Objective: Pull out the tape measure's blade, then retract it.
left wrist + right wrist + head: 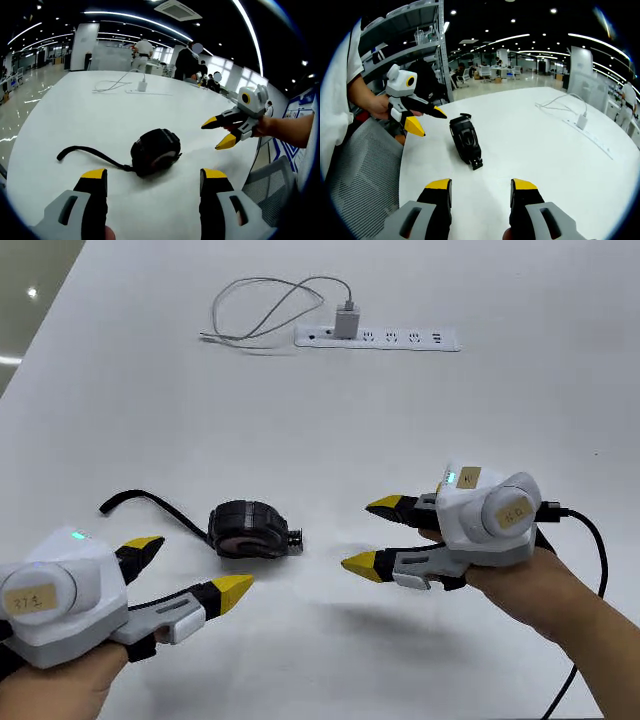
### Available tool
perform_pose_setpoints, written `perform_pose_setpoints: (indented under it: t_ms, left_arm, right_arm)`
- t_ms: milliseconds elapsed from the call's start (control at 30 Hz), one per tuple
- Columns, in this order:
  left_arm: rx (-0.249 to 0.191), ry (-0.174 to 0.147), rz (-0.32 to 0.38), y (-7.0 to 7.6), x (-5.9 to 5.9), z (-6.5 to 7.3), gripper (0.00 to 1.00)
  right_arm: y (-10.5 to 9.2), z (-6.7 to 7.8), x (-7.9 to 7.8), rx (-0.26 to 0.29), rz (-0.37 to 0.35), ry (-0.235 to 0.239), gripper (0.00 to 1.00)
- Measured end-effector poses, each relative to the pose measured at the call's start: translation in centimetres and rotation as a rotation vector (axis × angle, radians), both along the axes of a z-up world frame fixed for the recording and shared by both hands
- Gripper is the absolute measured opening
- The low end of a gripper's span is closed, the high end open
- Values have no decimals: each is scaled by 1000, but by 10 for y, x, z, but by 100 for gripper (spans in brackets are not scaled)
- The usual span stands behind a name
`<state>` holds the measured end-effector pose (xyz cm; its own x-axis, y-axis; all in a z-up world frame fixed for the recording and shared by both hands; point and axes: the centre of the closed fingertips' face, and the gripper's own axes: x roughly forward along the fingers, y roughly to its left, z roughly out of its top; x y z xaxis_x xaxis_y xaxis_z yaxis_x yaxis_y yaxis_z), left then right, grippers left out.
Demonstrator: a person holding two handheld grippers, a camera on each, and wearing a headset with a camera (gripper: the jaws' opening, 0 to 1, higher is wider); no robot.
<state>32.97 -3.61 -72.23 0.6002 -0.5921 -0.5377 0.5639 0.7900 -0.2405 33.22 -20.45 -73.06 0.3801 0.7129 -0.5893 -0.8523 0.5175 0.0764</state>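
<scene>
Tape measure (250,530) sits on the tabletop (300,420) between the left gripper (190,565) and right gripper (369,535), both with fingers spread and empty. Its blade tip faces the right gripper; its strap (150,502) trails left. A power strip (400,338) lies beyond.

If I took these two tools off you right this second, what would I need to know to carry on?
Grippers: the left gripper is open and empty, just left of the tape measure. The right gripper is open and empty, to its right, apart from it.
Things: the tape measure lies on the table between them. Its strap trails toward the left gripper and its blade hook faces the right gripper.
Done: nothing gripped; the blade sits inside the case.
Left: hold the case, probably with the left gripper, pull the hook out with the right, then let the blade retract.
</scene>
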Motion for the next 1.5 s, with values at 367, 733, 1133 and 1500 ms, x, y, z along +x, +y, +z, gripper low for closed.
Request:
perform_pose_setpoints:
  t_ms: [367, 733, 1133, 1500]
  left_arm:
    - [32, -12, -57, 11, -12, -1, 75]
    - [78, -36, -104, 22, -17, 0, 79]
    - [65, -45, -134, 30, -24, 4, 87]
    - [82, -55, -161, 38, -30, 3, 92]
  right_arm:
    - [-19, 6, -10, 3, -55, -3, 49]
    - [-39, 13, -21, -4, -98, -22, 54]
    - [-58, 11, -42, -23, -125, -17, 62]
    - [-75, 6, -56, -30, -158, -6, 73]
